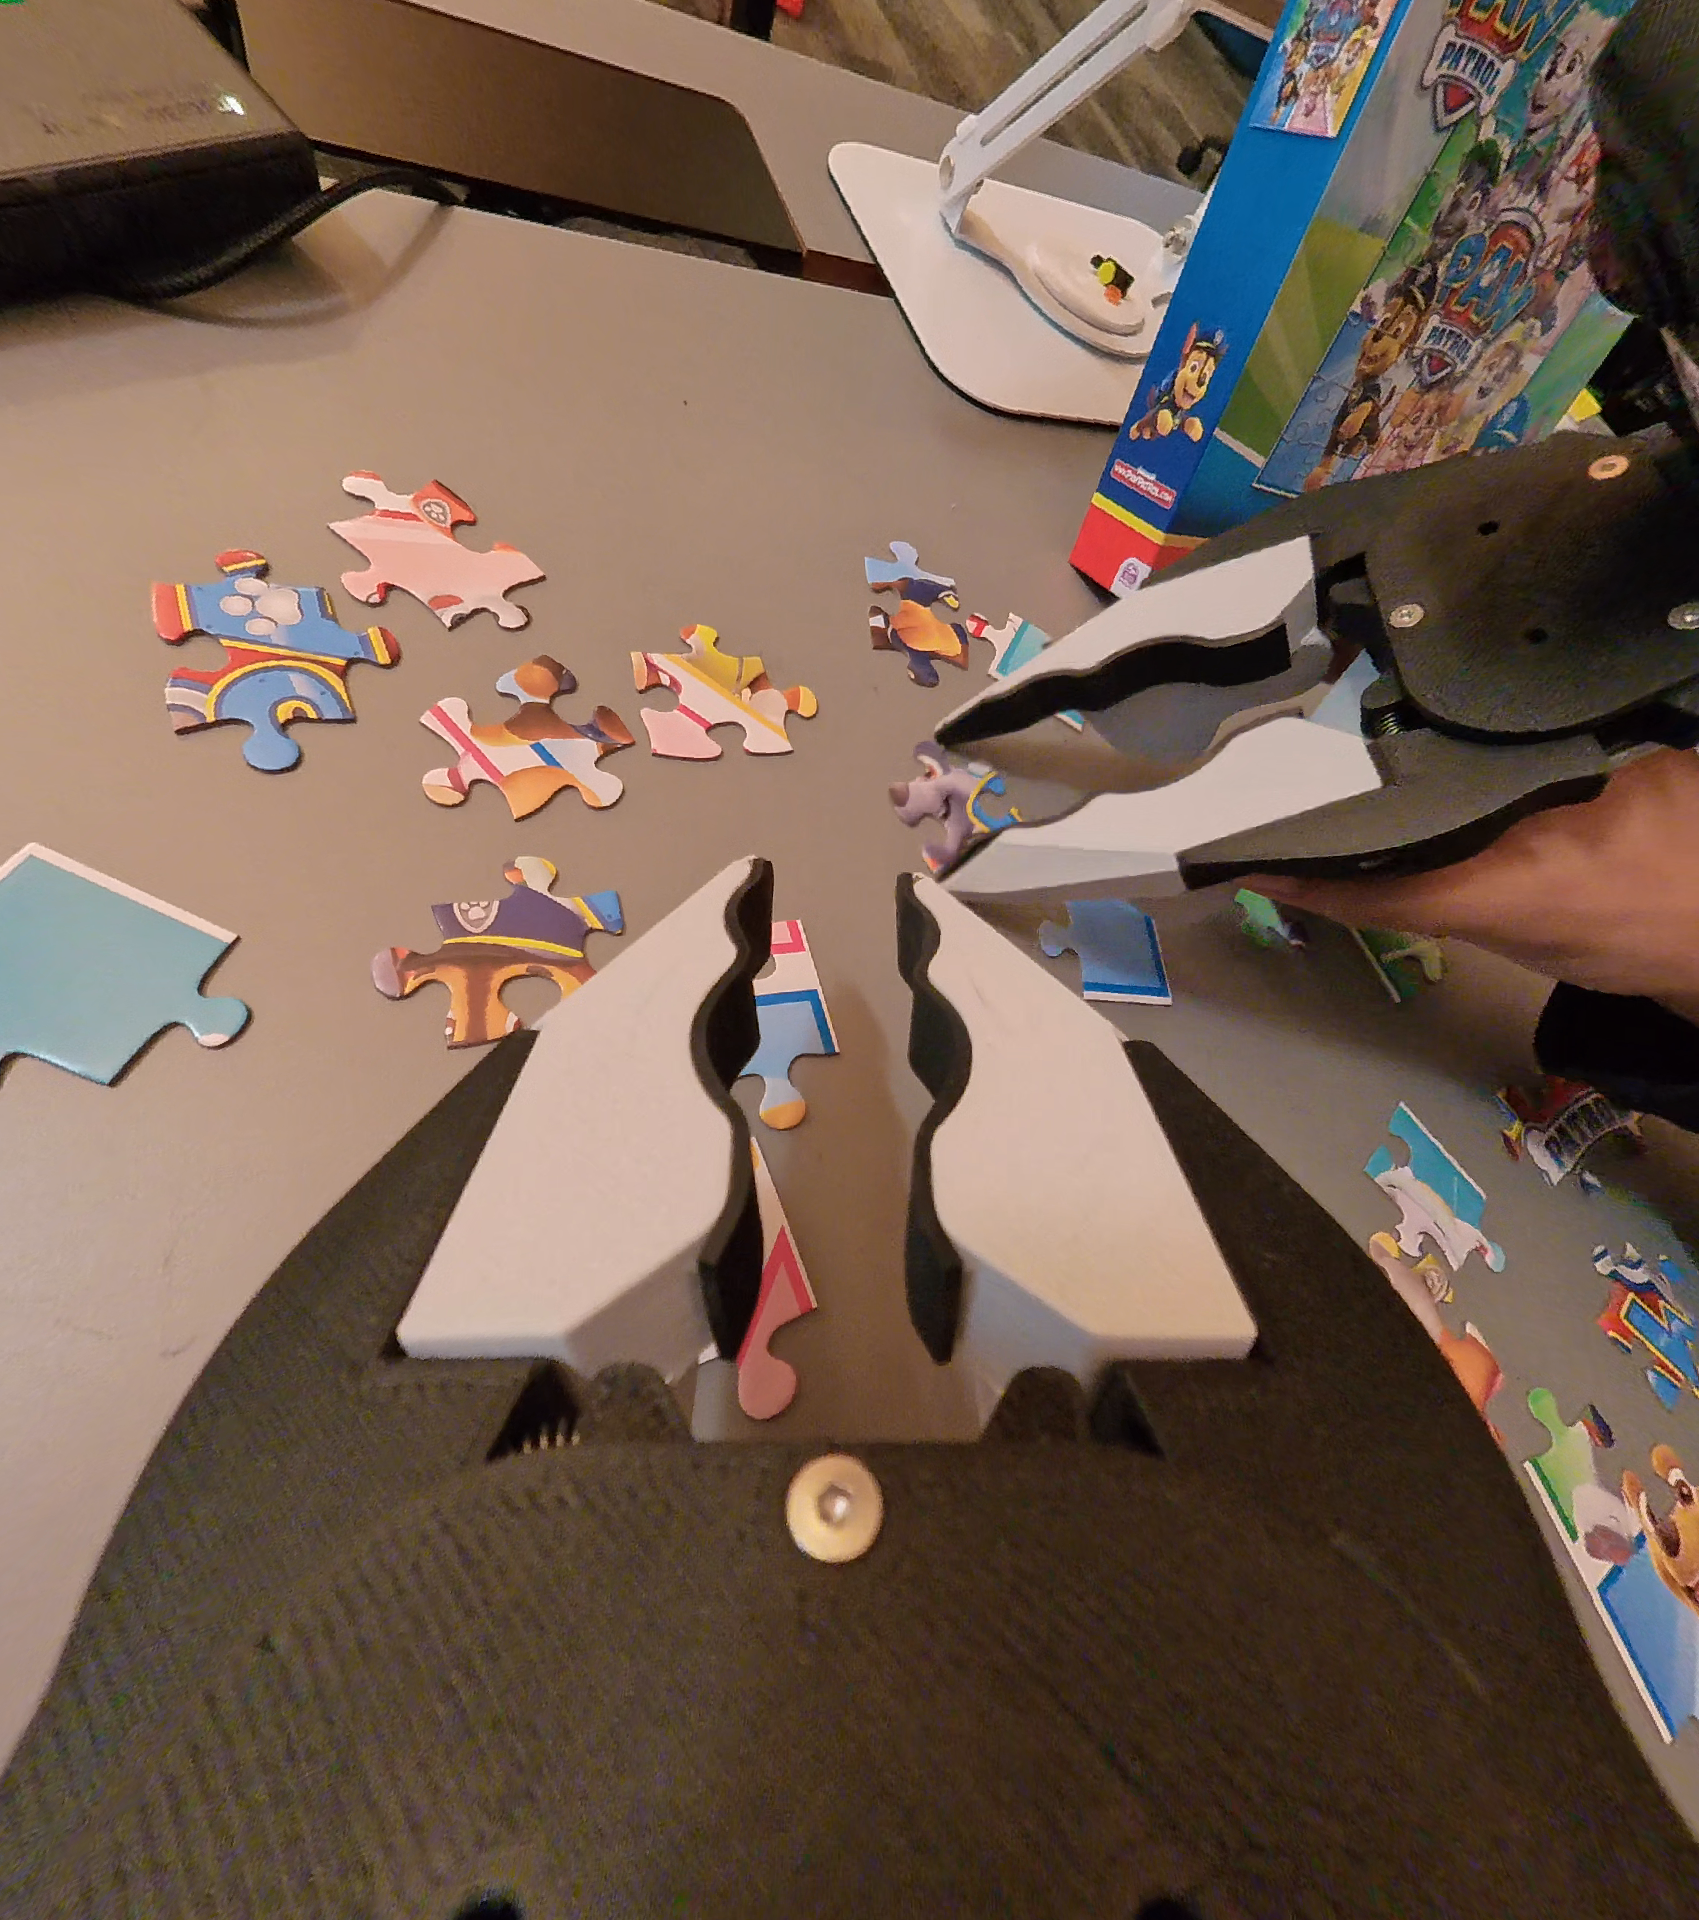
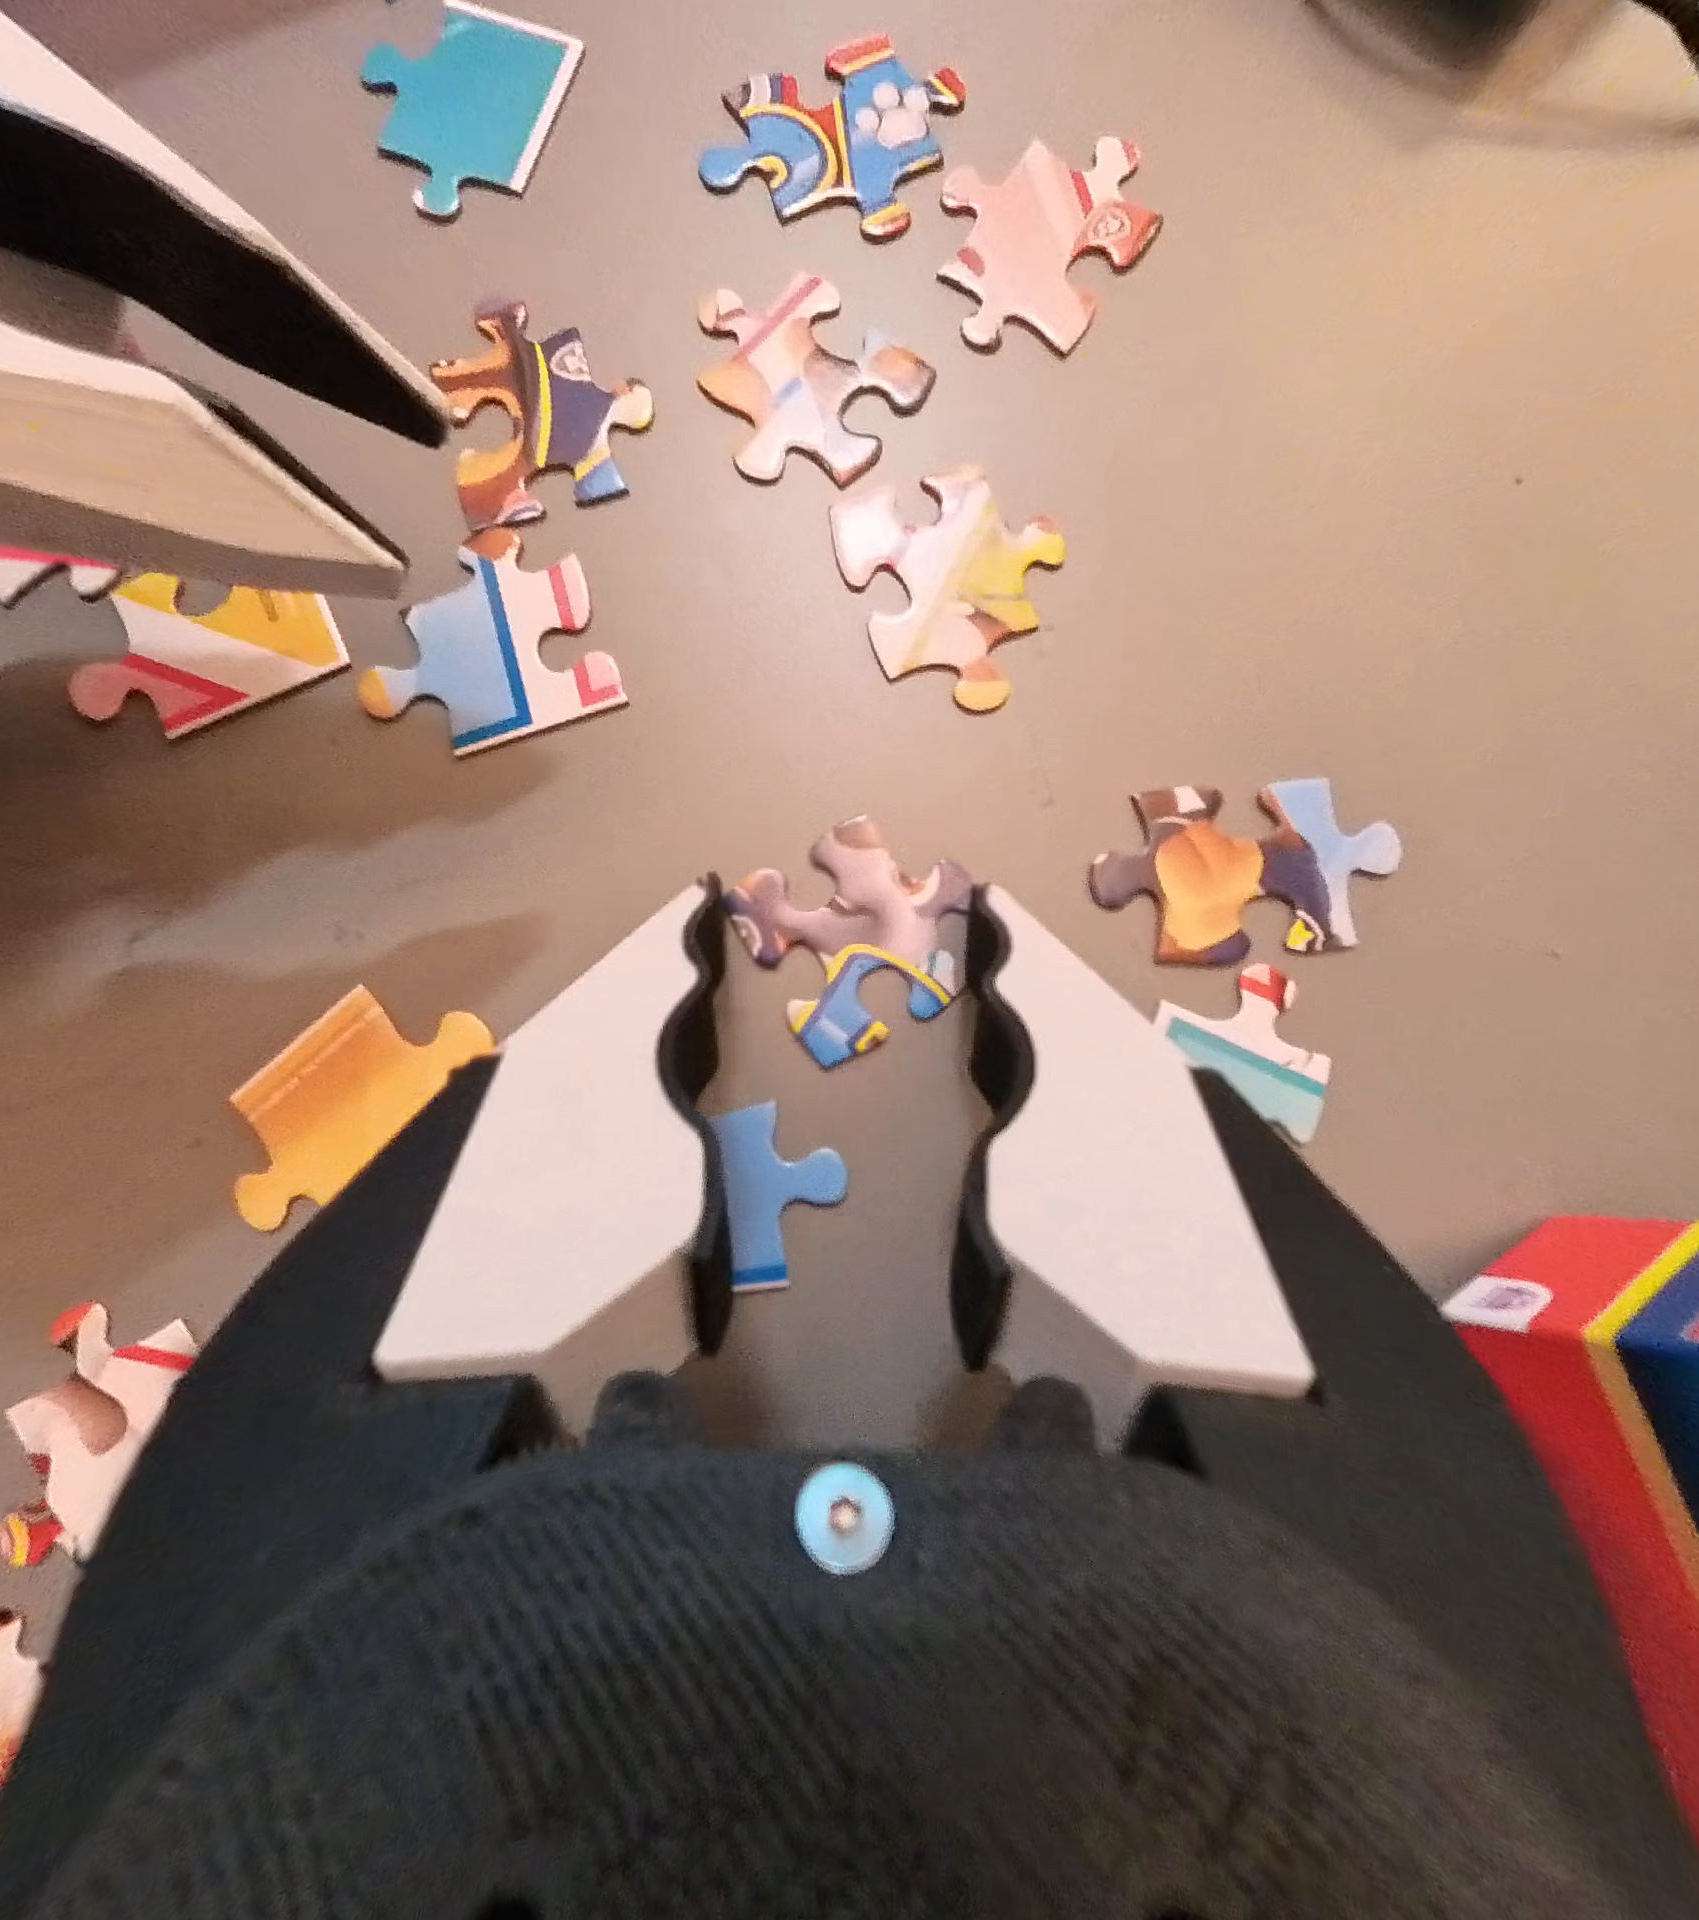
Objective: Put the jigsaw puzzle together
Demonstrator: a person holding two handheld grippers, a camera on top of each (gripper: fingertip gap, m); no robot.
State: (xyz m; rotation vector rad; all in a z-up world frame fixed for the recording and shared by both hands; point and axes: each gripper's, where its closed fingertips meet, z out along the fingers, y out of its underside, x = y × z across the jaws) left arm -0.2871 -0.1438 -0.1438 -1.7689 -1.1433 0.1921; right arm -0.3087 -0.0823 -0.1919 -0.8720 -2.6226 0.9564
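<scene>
Between the parted fingers of the right tongs lies a purple-blue puzzle piece, seemingly unclamped; left tongs, half-open and empty, hover just beside

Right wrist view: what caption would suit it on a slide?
An open claw frames a lilac-and-blue puzzle piece among loose pieces on a grey table.

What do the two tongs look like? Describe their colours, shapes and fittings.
The left tongs and the right tongs match: white wedge-shaped fingers with wavy black inner pads, on a ribbed black body with a silver screw. A dark sleeve covers the wrist holding the right one.
</scene>
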